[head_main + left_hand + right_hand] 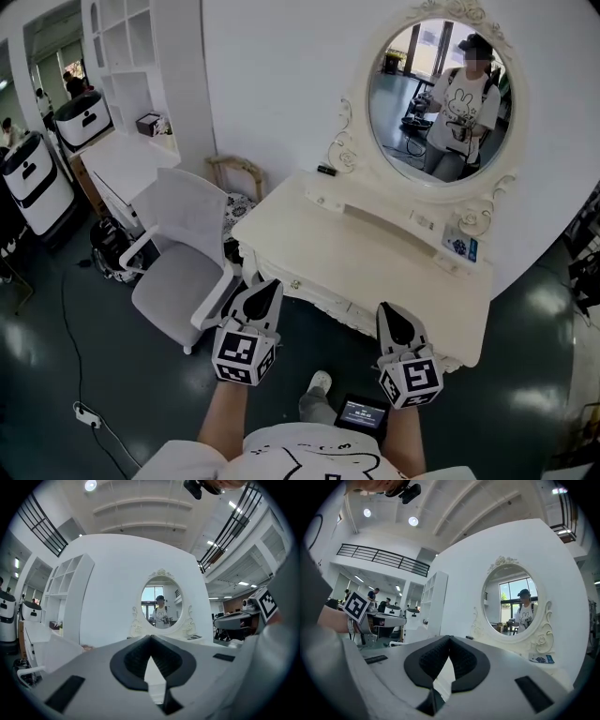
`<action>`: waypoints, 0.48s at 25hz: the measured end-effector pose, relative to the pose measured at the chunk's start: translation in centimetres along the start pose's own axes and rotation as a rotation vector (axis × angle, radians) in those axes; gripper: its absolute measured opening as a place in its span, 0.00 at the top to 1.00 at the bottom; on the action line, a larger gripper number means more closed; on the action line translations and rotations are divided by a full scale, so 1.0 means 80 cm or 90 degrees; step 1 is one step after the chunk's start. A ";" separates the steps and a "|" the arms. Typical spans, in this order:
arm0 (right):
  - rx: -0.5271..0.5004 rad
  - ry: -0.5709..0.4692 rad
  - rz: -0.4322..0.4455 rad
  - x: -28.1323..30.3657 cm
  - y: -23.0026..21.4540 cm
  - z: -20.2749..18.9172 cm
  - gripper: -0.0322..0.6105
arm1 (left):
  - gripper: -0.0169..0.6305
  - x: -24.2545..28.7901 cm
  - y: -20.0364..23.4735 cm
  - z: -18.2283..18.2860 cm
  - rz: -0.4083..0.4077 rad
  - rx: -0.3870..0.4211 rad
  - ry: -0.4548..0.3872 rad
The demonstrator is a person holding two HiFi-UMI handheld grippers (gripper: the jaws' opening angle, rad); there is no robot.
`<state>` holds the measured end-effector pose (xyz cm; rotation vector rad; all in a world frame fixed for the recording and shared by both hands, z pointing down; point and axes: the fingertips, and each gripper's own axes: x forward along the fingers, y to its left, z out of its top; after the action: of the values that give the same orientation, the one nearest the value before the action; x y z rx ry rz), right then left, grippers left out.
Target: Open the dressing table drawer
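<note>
White chair (183,258) sits just left of the dressing table (375,248). The drawer (323,298) lies under its front edge, facing us in plain view. We hold left gripper (270,289) and right gripper (387,314) level, side by side near that front. Both pairs of jaws are pressed together and empty.

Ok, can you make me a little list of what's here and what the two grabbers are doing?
table: cream dressing table, oval mirror on top
drawer: looks shut
left gripper: shut, empty, near the table's front edge
right gripper: shut, empty, near the table's front edge
chair: pale chair, left of the table
</note>
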<state>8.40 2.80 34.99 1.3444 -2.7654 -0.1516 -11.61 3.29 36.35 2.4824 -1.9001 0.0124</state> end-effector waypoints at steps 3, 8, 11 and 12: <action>0.007 0.003 0.007 0.034 -0.026 -0.007 0.91 | 0.93 0.039 0.008 -0.004 0.002 0.001 0.009; 0.013 0.001 0.022 0.091 -0.067 -0.006 0.91 | 0.93 0.102 0.023 -0.001 0.012 0.002 0.016; 0.019 0.002 0.028 0.119 -0.092 -0.009 0.91 | 0.93 0.138 0.031 0.002 0.016 0.004 0.021; 0.022 0.003 0.030 0.128 -0.100 -0.011 0.91 | 0.93 0.150 0.034 0.002 0.018 0.003 0.022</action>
<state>8.37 -10.24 35.10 1.2839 -2.8050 -0.0990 -11.08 -9.02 36.42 2.4424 -1.9242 0.0593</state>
